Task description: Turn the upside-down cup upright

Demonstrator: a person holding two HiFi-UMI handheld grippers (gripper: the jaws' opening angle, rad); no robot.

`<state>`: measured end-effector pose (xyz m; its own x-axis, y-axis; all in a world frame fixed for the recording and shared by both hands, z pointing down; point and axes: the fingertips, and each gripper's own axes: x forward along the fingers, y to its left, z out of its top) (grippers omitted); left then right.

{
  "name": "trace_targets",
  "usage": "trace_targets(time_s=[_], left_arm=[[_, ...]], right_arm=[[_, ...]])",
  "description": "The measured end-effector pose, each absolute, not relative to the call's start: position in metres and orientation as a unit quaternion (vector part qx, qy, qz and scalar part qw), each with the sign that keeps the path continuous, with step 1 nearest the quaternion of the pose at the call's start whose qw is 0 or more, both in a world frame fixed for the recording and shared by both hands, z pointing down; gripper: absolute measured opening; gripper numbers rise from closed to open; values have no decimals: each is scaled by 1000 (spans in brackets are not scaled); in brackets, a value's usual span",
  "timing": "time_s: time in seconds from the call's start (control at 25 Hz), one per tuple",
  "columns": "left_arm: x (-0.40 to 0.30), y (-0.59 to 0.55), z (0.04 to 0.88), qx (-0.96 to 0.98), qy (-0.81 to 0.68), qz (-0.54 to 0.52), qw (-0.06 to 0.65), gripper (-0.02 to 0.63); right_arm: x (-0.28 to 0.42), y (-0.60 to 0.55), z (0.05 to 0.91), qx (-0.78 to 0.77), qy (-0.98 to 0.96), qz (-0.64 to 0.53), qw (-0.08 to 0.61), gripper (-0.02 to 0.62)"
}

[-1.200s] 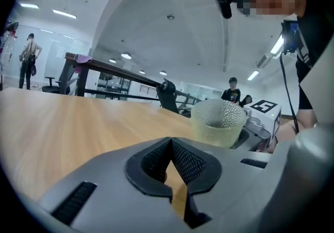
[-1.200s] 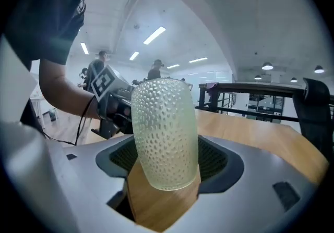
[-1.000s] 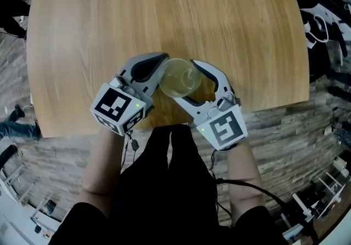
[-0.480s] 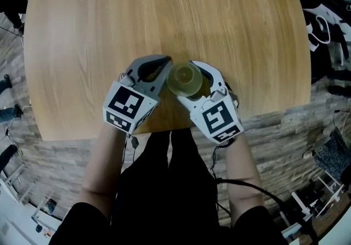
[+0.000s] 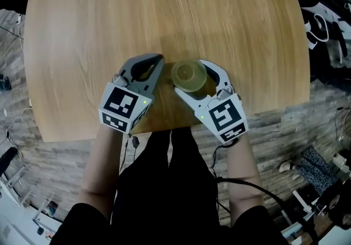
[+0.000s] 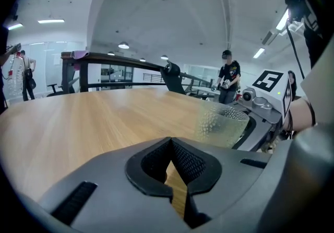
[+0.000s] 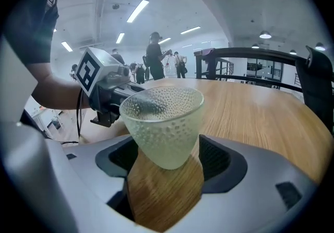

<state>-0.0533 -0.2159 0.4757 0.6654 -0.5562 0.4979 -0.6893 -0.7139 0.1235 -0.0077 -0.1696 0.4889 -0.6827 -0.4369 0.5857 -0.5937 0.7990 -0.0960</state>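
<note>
A pale yellow-green dimpled cup (image 5: 191, 72) stands mouth up between the jaws of my right gripper (image 5: 188, 77), near the front edge of the round wooden table (image 5: 164, 8). In the right gripper view the pads press on the lower sides of the cup (image 7: 164, 122); its base is at or just above the wood, I cannot tell which. My left gripper (image 5: 159, 58) is shut on nothing, just left of the cup and apart from it. The left gripper view shows the cup (image 6: 222, 125) to the right of its closed jaws.
The table's front edge runs just under both grippers, with the person's legs and a plank floor below it. Bare wood stretches away behind the cup. People (image 6: 228, 81) stand far off in the room, and a dark chair (image 6: 172, 75) sits at the table's far side.
Both grippers have come down toward the table. The cup went from tilted, mouth toward the head camera, to upright. The left gripper has drawn slightly away from the cup.
</note>
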Motion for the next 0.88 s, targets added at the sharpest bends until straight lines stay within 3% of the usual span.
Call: trace_targets(time_s=[0.36, 0.4, 0.44, 0.56, 0.72, 0.88], left_arm=[[-61, -175, 418, 900, -386, 157, 129, 8], [-59, -168, 405, 900, -390, 147, 127, 8], [-58, -160, 391, 900, -394, 137, 125, 8], [-53, -141, 343, 900, -406, 100, 120, 8], [-50, -118, 267, 903, -407, 41, 133, 8], [-51, -92, 193, 901, -427, 15, 70, 8]], right_arm=[[33, -123, 442, 357, -883, 157, 262, 292], [36, -120, 425, 377, -879, 150, 249, 237], [40, -118, 406, 399, -875, 140, 235, 138], [45, -114, 346, 453, -865, 109, 186, 47], [39, -100, 263, 513, -848, 52, 124, 26], [31, -83, 196, 550, -832, 17, 62, 15]])
